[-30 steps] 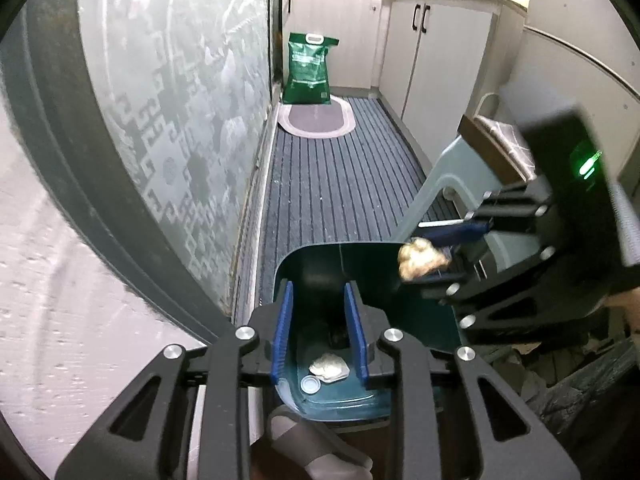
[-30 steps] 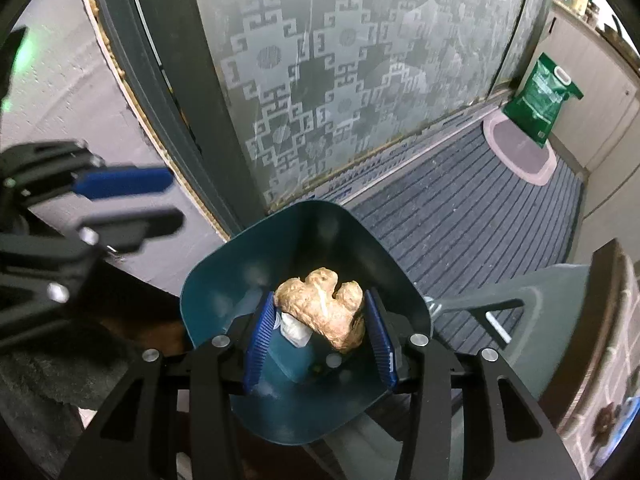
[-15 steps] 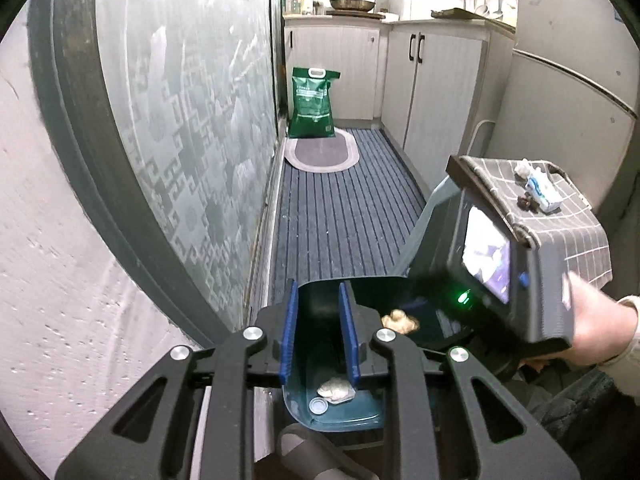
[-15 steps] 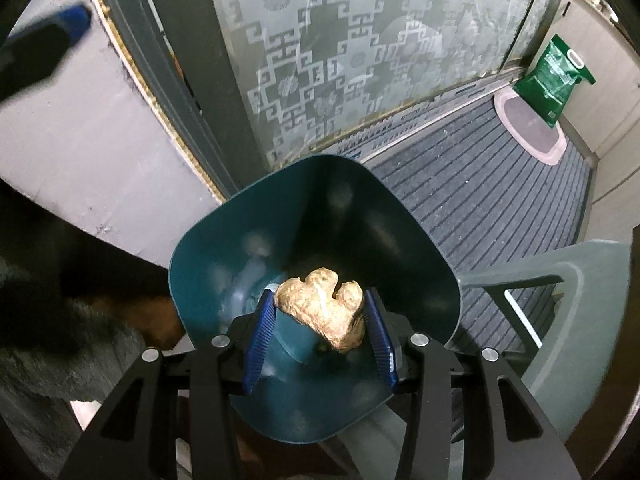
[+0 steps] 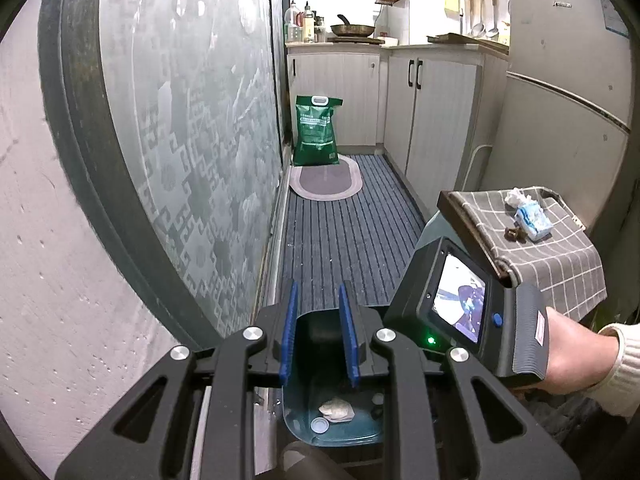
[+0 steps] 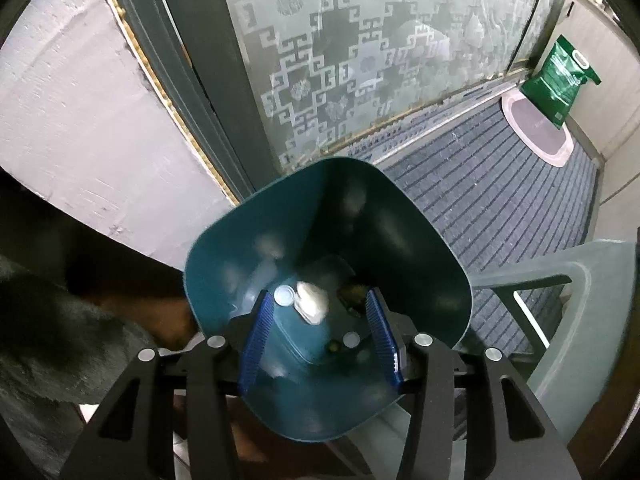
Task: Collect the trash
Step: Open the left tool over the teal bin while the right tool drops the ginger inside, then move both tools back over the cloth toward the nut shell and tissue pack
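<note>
Teal bin (image 6: 420, 248) on the floor beside the frosted glass door (image 6: 360, 60), right gripper (image 6: 320, 330) over its mouth with jaws spread and empty, crumpled paper (image 6: 310, 304), white cap (image 6: 284, 294) and brownish lump (image 6: 352, 292) at the bottom, left gripper (image 5: 318, 338) jaws parted, holding nothing, tissue packet (image 5: 532, 218) on the checked cloth (image 5: 560, 256).

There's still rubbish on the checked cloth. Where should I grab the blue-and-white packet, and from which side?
Come from above and pinch the packet across its short width, mid-length. It lies flat on the cloth, so its long edges are the free faces; a crumpled tissue crowds its far end. The right gripper is open and empty.
</note>
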{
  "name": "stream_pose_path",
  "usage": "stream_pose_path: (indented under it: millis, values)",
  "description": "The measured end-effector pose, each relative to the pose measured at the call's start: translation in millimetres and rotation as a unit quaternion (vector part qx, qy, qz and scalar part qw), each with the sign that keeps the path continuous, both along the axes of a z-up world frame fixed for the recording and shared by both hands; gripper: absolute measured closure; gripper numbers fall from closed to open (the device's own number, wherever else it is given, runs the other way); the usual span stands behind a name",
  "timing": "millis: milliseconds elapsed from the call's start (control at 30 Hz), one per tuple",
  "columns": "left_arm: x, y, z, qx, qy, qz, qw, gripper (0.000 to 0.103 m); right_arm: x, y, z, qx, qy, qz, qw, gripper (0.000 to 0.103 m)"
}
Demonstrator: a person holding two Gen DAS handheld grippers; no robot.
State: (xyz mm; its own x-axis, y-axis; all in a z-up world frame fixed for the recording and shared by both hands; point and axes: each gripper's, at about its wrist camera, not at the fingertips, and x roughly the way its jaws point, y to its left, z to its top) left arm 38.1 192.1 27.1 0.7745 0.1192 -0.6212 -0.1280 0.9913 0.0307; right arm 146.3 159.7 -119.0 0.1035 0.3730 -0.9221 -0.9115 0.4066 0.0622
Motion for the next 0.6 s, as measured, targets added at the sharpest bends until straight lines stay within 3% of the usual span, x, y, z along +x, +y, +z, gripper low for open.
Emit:
stream_pose_path:
  millis: [400, 533, 600]
  values:
    - [9, -24, 24, -0.007, -0.033, -0.012, 0.9994, 0.079, 14, -31, 62, 0.105, -0.013, -0.034, 0.994, 0.063]
    - [16, -36, 27, -0.006, -0.038, -0.021, 0.9991, 0.069, 23, -53, 79, 0.129, -0.023, -0.051, 0.99, 0.064]
    - [20, -44, 29, -0.006, -0.04, -0.028, 0.9988, 0.069, 28, -64, 86, 0.136, -0.03, -0.06, 0.988, 0.065]
